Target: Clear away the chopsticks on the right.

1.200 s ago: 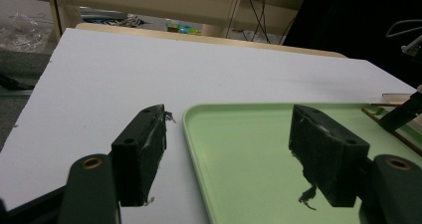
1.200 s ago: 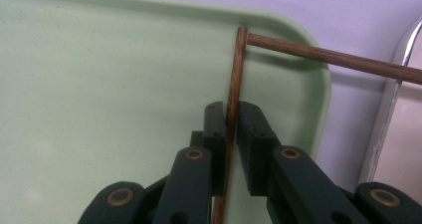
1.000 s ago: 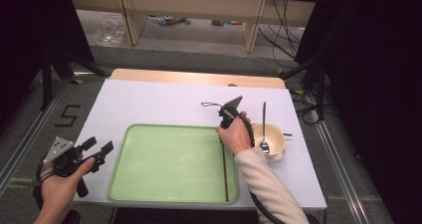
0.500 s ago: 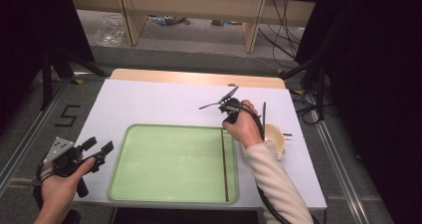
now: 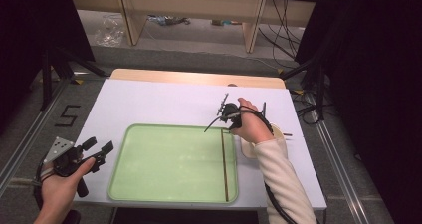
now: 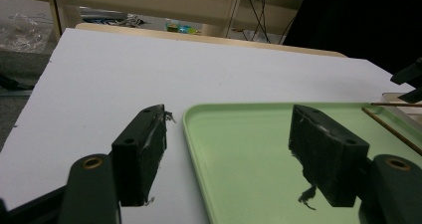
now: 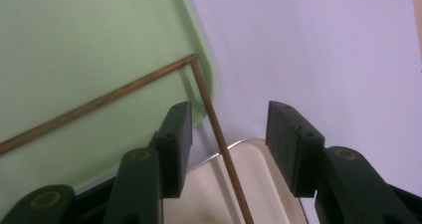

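Forearms enter from the bottom edge of the high view, both cut off there. Nearest, at the lower left, the left gripper (image 5: 98,153) hangs over the white surface (image 5: 164,104) just beside the left rim of the green tray (image 5: 169,159); its jaws stand apart with nothing between them, which the left gripper view confirms, one pad (image 6: 142,152) over the surface and the other over the tray floor. One chopstick (image 5: 224,164) lies flat in the tray along its right side, running from near edge to far. Farther on, the right gripper (image 5: 221,113) hovers above the tray's far right corner, its jaws having just been opening and now spread wide. In the right gripper view a second chopstick (image 7: 219,144) passes between the pads without touching either; its lower end is cut off at the picture's edge, and its far tip meets the end of the first chopstick over the tray's rim. A cream bowl (image 7: 249,189) sits below, largely hidden by the hand in the high view, so what it holds cannot be made out.
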Demonstrator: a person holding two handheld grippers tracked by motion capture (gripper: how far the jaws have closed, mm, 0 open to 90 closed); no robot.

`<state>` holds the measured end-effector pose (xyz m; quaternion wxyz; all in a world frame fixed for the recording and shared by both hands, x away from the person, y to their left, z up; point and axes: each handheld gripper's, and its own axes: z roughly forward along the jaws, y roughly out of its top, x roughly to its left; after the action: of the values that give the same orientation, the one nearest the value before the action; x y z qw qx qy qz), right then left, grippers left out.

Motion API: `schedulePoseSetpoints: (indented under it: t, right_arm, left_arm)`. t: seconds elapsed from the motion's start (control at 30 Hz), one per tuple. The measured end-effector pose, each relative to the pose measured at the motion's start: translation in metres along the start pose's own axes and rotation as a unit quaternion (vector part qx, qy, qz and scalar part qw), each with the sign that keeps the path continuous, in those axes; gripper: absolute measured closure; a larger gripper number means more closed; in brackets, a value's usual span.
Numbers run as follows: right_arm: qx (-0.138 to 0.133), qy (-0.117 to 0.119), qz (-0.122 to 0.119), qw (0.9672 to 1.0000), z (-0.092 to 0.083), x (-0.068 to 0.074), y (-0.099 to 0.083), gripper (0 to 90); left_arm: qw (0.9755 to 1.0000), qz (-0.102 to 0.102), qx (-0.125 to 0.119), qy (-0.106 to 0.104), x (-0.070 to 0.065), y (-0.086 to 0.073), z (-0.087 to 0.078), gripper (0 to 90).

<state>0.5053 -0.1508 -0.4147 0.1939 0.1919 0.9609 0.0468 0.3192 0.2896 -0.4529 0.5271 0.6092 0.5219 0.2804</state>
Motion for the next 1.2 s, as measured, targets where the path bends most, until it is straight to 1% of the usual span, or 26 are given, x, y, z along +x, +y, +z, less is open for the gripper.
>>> schedulePoseSetpoints:
  t: [0.07,0.1,0.17,0.2,0.23,0.33,0.37,0.43,0.47,0.5,0.53,0.57,0.63,0.67,0.7,0.73,0.77,0.8,0.83,0.87,0.9,0.93,1.07,1.1,1.17,1.2]
  right_arm:
    - [0.005,-0.004,-0.008,1.0000,0.001,0.001,0.000,54.3]
    - [0.009,-0.002,-0.004,0.9999,0.000,0.001,0.000,54.2]
    - [0.011,-0.005,-0.008,0.9999,0.001,0.001,-0.001,53.9]
    - [0.010,-0.007,-0.019,0.9997,0.002,0.000,-0.002,54.0]
    - [0.017,-0.008,-0.018,0.9997,0.001,0.000,-0.002,54.0]
    - [0.027,-0.002,-0.032,0.9991,0.004,-0.001,-0.004,55.8]
    - [0.029,-0.004,-0.030,0.9991,0.004,-0.001,-0.005,56.7]
    - [0.041,0.000,-0.042,0.9983,0.005,-0.001,-0.007,58.9]
    - [0.045,-0.003,-0.049,0.9978,0.006,-0.001,-0.007,59.4]
    - [0.048,0.001,-0.035,0.9982,0.006,0.001,-0.007,59.7]
    - [0.048,0.005,-0.038,0.9981,0.006,0.001,-0.006,59.8]
    - [0.044,0.007,-0.044,0.9980,0.007,0.001,-0.006,59.9]
    - [0.040,0.009,-0.062,0.9973,0.010,0.001,-0.004,60.1]
    - [0.040,0.008,-0.056,0.9976,0.010,0.003,-0.004,60.5]
    - [0.037,0.005,-0.059,0.9975,0.011,0.004,-0.002,60.8]
    - [0.036,0.009,-0.059,0.9976,0.013,0.005,-0.001,61.1]
    - [0.036,0.011,-0.055,0.9978,0.013,0.006,0.000,61.2]
    - [0.035,0.010,-0.060,0.9976,0.014,0.007,0.001,61.5]
    - [0.031,0.009,-0.063,0.9975,0.016,0.008,0.002,61.7]
    - [0.033,0.016,-0.061,0.9975,0.017,0.008,0.002,62.0]
    - [0.036,0.015,-0.059,0.9975,0.017,0.008,0.002,62.4]
    - [0.035,0.016,-0.056,0.9977,0.018,0.009,0.002,62.8]
    - [0.032,0.022,-0.053,0.9979,0.022,0.010,0.003,64.3]
    - [0.029,0.020,-0.055,0.9979,0.023,0.010,0.003,65.0]
    - [0.027,0.023,-0.051,0.9981,0.024,0.010,0.004,66.0]
    - [0.027,0.021,-0.054,0.9980,0.024,0.010,0.005,66.7]
  left_arm:
    - [1.0000,0.001,0.001,0.000,0.000,0.000,0.000,30.9]
    - [1.0000,0.000,0.001,0.000,0.000,0.000,0.000,30.9]
    - [1.0000,0.000,0.001,0.000,0.000,0.000,0.000,30.9]
    - [1.0000,0.001,0.002,0.000,0.000,0.000,0.000,30.9]
    - [1.0000,0.001,0.002,0.000,0.000,0.000,0.000,30.9]
    - [1.0000,0.000,0.001,0.000,0.000,0.000,0.000,30.9]
    - [1.0000,0.000,0.001,0.000,0.000,0.000,0.000,30.9]
    - [1.0000,0.002,0.001,0.000,0.000,0.000,0.000,30.9]
    - [1.0000,0.000,-0.002,-0.001,0.000,0.000,0.001,31.0]
    - [1.0000,0.000,-0.003,-0.003,0.000,0.000,0.001,30.9]
    - [1.0000,0.001,0.001,-0.001,0.000,0.000,0.000,30.9]
    - [1.0000,0.002,-0.001,0.000,0.000,0.000,0.001,31.0]
    - [1.0000,0.006,-0.003,-0.003,0.001,0.000,0.001,30.9]
    - [1.0000,0.004,0.003,0.000,0.000,0.000,0.000,31.0]
    - [1.0000,0.002,0.002,-0.001,0.000,0.000,0.000,31.0]
    - [1.0000,0.006,0.003,-0.001,0.000,0.000,0.000,31.0]
    - [1.0000,0.000,0.002,-0.001,-0.001,0.000,0.000,31.0]
    - [1.0000,0.000,0.002,-0.001,-0.001,0.000,0.000,31.0]
    - [1.0000,0.002,0.001,0.000,0.000,0.000,0.001,31.0]
    - [1.0000,0.003,0.002,0.000,0.000,0.000,0.000,31.0]
    - [1.0000,0.005,0.002,0.000,0.000,0.000,0.000,31.0]
    - [1.0000,0.002,0.002,-0.001,0.000,0.000,0.001,31.0]
    - [1.0000,0.002,0.002,-0.001,-0.001,0.000,0.001,31.0]
    - [1.0000,0.001,0.002,-0.001,-0.001,0.000,0.001,31.0]
    - [1.0000,0.004,0.002,-0.001,0.000,0.000,0.001,31.1]
    - [1.0000,0.002,0.002,-0.001,-0.001,0.000,0.001,31.0]
